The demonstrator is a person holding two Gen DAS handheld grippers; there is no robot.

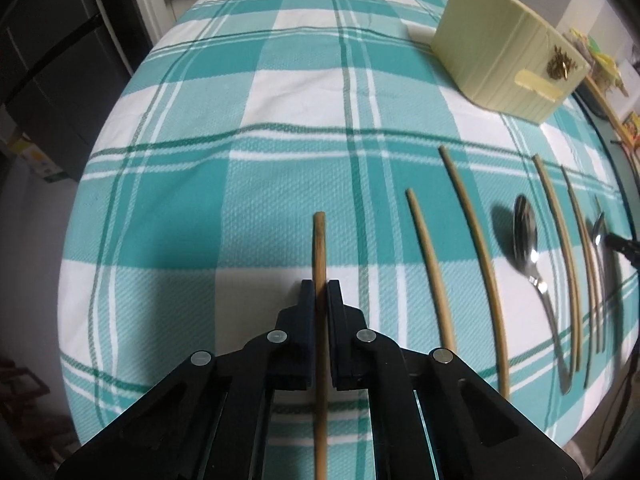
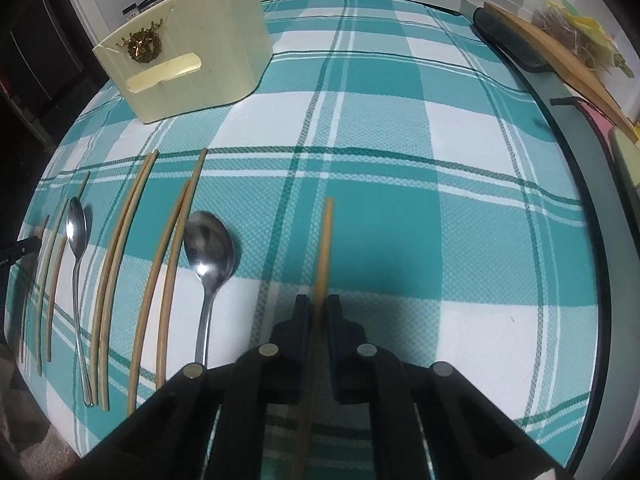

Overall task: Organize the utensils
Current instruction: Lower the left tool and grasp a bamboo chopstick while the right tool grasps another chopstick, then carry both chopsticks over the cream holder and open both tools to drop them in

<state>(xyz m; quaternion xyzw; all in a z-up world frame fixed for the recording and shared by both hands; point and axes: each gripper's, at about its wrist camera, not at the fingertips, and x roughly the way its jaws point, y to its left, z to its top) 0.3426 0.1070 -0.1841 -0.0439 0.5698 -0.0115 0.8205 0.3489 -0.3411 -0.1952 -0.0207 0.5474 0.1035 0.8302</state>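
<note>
My left tongs [image 1: 320, 292] and right tongs [image 2: 318, 308] each pinch a chopstick [image 1: 320, 248] [image 2: 325, 240] lying lengthwise along them, tips toward the holder [image 1: 500, 56] [image 2: 188, 52], upper right in the left view, upper left in the right.

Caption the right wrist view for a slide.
Right gripper shut on a chopstick above the plaid tablecloth, spoons and chopsticks lined up to its left.
</note>
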